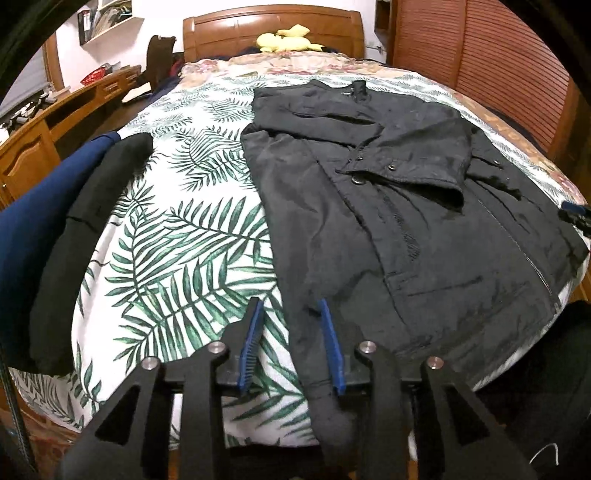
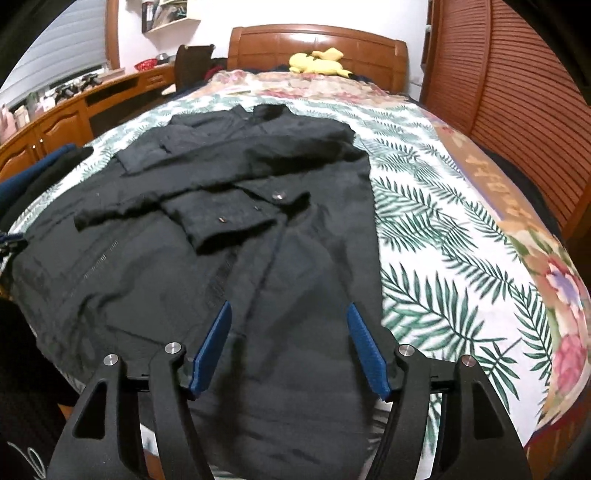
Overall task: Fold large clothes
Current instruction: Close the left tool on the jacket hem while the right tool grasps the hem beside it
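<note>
- Blue ribbed pads line both grippers. The left gripper [image 1: 291, 314] stands partly apart, its pads straddling the left bottom edge of the black coat [image 1: 388, 192] where it runs over the foot edge of the bed [image 1: 177, 236]; the pads do not press the cloth, so nothing is held.
- The right gripper [image 2: 290, 317] stands wider, poised above the coat's hem [image 2: 280, 387] near the right bottom corner, also holding nothing.
- The coat lies face up down the middle of the bed, collar toward the wooden headboard [image 1: 273, 29], hem hanging slightly past the foot edge. Both sleeves [image 2: 229, 218] are already crossed over the chest, so the likely step in hand is taking the hem to fold it up toward the collar.
- To do it well, I judge each gripper should bite at its own bottom corner, taking all layers of the thick cloth deep between the pads, not just the top layer.
- Lift both corners together and level, carry them straight toward the headboard, and keep the crossed sleeves from sliding out.
- Land the hem square with the shoulders, then let go only once the fold lies flat.
- Risk: heavy fabric may slip from a shallow pinch, or drag the leaf-print cover [image 2: 443, 258] with it.
- Folded dark clothes [image 1: 85, 229] sit at the bed's left edge, well apart; a yellow plush toy [image 1: 286, 40] rests by the headboard.
</note>
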Action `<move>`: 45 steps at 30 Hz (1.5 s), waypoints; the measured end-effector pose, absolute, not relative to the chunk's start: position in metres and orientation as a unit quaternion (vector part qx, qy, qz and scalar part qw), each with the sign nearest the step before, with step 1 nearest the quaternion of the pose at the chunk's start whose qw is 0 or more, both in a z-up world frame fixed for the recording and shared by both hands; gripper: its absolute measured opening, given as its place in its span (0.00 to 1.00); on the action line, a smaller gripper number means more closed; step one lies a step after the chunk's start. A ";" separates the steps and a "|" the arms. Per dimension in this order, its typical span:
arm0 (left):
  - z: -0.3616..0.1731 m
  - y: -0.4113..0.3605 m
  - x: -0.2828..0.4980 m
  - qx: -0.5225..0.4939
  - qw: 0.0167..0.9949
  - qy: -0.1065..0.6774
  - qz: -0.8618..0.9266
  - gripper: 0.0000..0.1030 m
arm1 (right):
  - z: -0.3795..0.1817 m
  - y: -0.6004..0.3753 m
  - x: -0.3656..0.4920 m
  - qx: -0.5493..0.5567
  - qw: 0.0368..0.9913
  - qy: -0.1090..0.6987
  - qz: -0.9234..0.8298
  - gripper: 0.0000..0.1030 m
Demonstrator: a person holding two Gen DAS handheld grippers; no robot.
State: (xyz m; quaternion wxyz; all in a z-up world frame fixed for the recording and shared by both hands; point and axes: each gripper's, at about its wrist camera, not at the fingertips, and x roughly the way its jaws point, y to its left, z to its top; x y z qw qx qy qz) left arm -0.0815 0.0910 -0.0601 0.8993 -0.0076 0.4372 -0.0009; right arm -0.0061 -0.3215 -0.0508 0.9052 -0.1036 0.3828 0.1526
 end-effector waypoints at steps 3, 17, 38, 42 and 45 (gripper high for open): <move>-0.063 0.093 -0.075 -0.013 0.898 0.440 0.009 0.40 | -0.063 -0.334 -0.003 -0.098 0.901 0.395 0.149 0.66; -0.065 0.098 -0.062 -0.018 0.889 0.452 0.070 0.57 | -0.079 -0.357 -0.001 -0.082 0.892 0.405 0.183 0.77; -0.062 0.094 -0.125 -0.038 0.901 0.427 -0.067 0.35 | -0.066 -0.362 -0.024 -0.030 0.870 0.467 0.157 0.29; -0.063 0.093 -0.127 -0.046 0.899 0.425 -0.095 0.31 | -0.052 -0.360 -0.030 -0.004 0.878 0.452 0.160 0.23; -0.064 0.097 -0.127 -0.057 0.896 0.429 -0.101 0.31 | -0.043 -0.356 -0.035 0.012 0.881 0.446 0.159 0.23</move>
